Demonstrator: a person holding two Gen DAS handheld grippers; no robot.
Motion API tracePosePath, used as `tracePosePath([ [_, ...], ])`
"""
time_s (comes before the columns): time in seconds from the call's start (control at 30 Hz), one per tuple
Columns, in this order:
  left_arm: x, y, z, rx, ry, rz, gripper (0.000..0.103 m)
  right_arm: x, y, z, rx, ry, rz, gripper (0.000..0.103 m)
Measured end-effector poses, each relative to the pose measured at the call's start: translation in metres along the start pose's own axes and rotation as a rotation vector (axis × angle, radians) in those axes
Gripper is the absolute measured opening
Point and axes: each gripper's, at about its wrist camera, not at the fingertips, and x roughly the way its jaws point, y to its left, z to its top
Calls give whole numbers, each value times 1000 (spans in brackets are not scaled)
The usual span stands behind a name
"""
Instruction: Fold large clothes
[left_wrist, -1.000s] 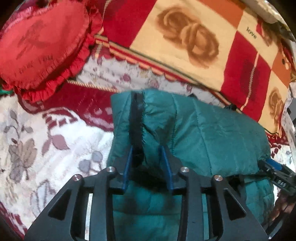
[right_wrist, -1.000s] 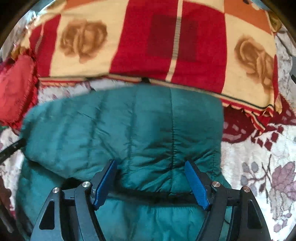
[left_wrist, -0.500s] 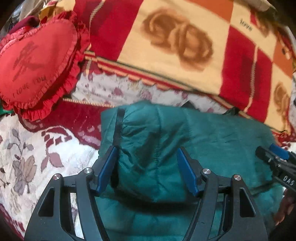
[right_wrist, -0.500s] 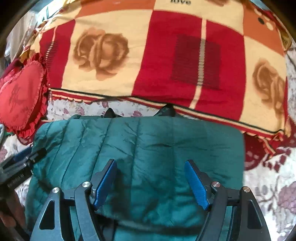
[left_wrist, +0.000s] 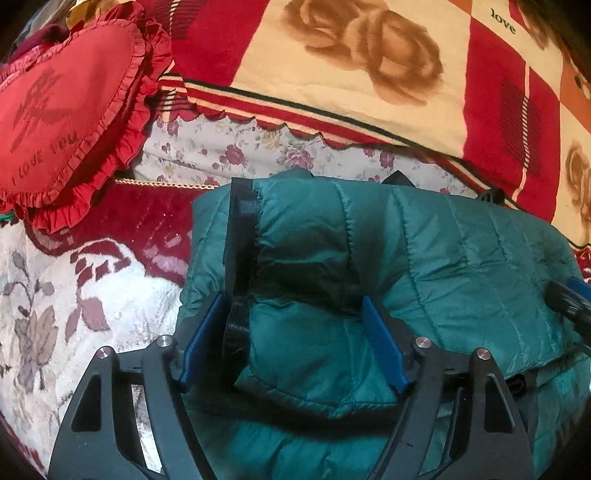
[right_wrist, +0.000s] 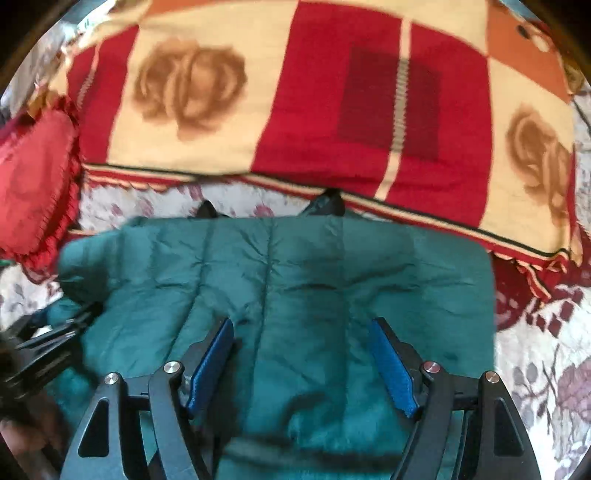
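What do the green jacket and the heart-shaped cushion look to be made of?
Green jacket: probably thin nylon or polyester shell over padding, with stitched channels, slight sheen and puffy folds. Heart-shaped cushion: red woven fabric, seemingly satin-like, with gathered ruffle edging.

Black linkage frames, blue-padded jaws, silver screws

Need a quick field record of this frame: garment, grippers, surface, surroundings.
garment: green quilted puffer jacket, folded over itself, black trim strip on its left edge
left gripper: jaws have just been opening; folded jacket edge lies between the pads, not pinched
right gripper: open, over the jacket
surface: floral white and maroon bedspread
behind jacket: red and cream rose-print blanket
left of jacket: red heart-shaped frilled cushion
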Motion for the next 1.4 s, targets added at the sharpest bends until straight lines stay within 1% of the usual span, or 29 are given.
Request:
tracePosePath([
  [0.1, 1, -1, 0, -7, -1, 1, 77, -11, 5, -8, -38, -15, 5, 73],
  [0.23, 2, 0, -1, -15, -4, -8, 79, 10, 15, -22, -91, 35, -40, 74],
  [0.3, 3, 1, -1, -16, -3, -12, 80, 22, 19, -28, -114, 44, -70, 75],
  [0.37, 4, 1, -2, -15, -4, -10, 81, 22, 17, -27, -107, 50, -65, 75],
  [0.43, 4, 1, -2, -15, -6, -10, 81, 13, 11, -22, -80, 52, -26, 74],
  [0.47, 4, 1, -2, -17, -8, -12, 81, 6, 6, -20, -59, 39, -8, 74],
  [0.53, 5, 2, -2, -23, -8, -21, 81, -17, -9, -17, -16, -19, -7, 74],
  [0.6, 6, 3, -3, -29, -7, -28, 81, -31, -22, -20, 14, -59, -23, 74],
  [0.67, 6, 4, -3, -31, -9, -31, 81, -41, -39, -23, 43, -87, -61, 74],
  [0.7, 6, 4, -3, -31, -10, -31, 81, -40, -48, -23, 54, -80, -81, 74],
  [0.77, 6, 4, -3, -32, -12, -31, 81, -27, -62, -24, 71, -21, -114, 74],
  [0.8, 6, 4, -3, -31, -11, -32, 81, -14, -71, -27, 84, 36, -130, 74],
  [0.83, 6, 4, -3, -31, -11, -33, 81, -5, -79, -30, 101, 72, -124, 74],
  [0.87, 6, 3, -3, -29, -12, -35, 82, 6, -86, -35, 131, 102, -89, 75],
  [0.9, 6, 2, -4, -25, -12, -35, 83, 13, -91, -39, 158, 110, -65, 76],
  [0.97, 5, 1, -3, -18, -14, -29, 84, 13, -96, -41, 185, 106, -53, 77],
  [1.0, 3, 1, -3, -17, -13, -29, 84, 10, -97, -40, 190, 105, -55, 77],
  [1.1, -12, 5, -3, -16, -5, -43, 84, -16, -94, -42, 200, 65, -65, 77],
  [1.23, -46, 16, -13, -18, -42, -36, 84, -62, -88, -55, 172, 4, -36, 77],
  [1.3, -64, 21, -21, -15, -60, -47, 84, -82, -88, -65, 164, -12, -25, 77],
  [1.4, -90, 30, -37, -4, -81, -47, 84, -105, -85, -84, 160, -2, 7, 77],
])
